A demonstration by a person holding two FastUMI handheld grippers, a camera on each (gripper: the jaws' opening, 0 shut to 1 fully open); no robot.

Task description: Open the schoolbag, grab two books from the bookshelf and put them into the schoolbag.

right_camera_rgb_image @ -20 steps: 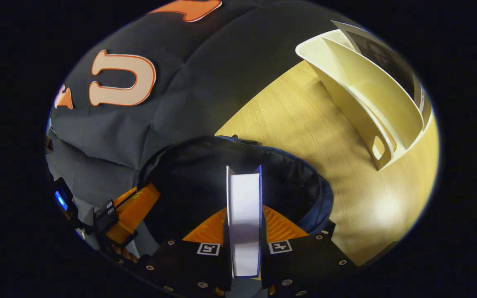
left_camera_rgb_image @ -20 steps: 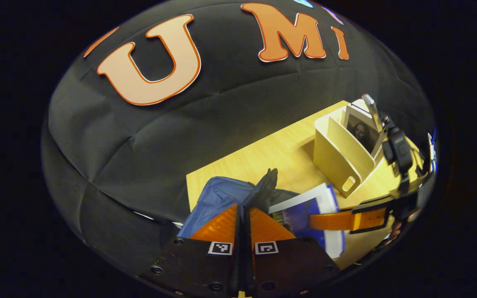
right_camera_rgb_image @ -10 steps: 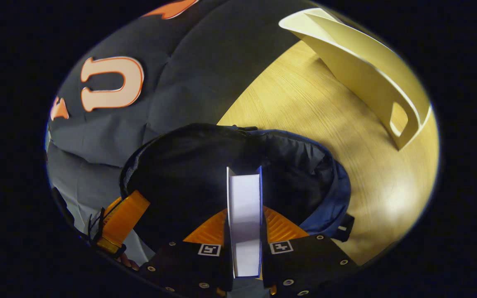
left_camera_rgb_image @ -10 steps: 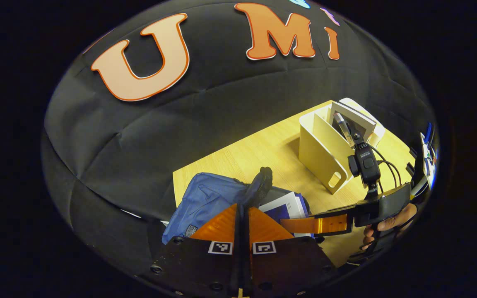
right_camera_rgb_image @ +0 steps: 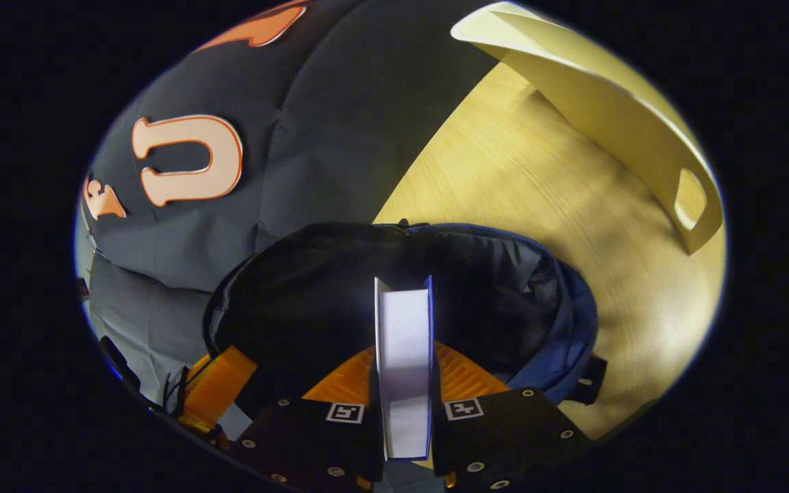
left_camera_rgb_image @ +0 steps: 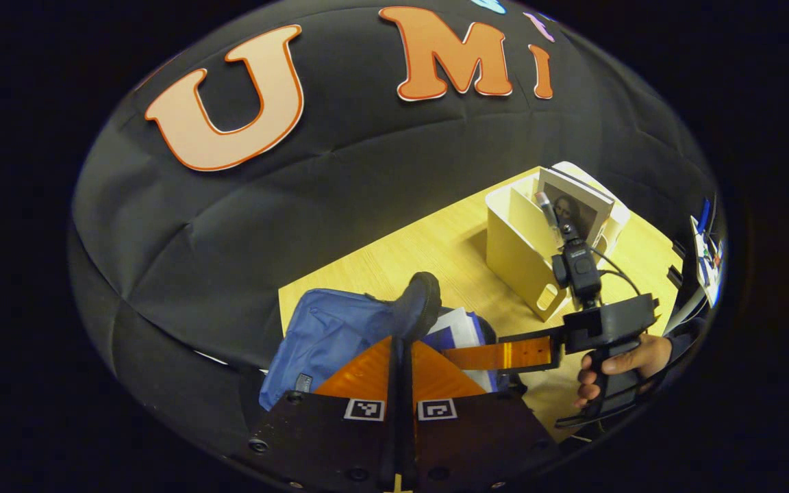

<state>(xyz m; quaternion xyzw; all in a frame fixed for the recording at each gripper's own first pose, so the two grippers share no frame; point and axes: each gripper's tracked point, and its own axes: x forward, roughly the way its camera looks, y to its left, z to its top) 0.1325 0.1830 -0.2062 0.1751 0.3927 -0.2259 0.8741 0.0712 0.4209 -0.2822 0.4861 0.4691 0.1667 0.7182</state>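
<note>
Left gripper [left_camera_rgb_image: 401,356]: orange ribbed fingers, black body, two square black-white markers, screws. Right gripper [right_camera_rgb_image: 403,370]: same build, black handle, cabled camera on top. Hand [left_camera_rgb_image: 631,359], dark sleeve.

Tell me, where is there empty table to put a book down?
Bare wood lies between the blue schoolbag and the cream bookshelf, up to the black cloth wall. More bare table lies right of the bag in the right gripper view. The bag's mouth is crowded: both grippers and the white book are there.
</note>
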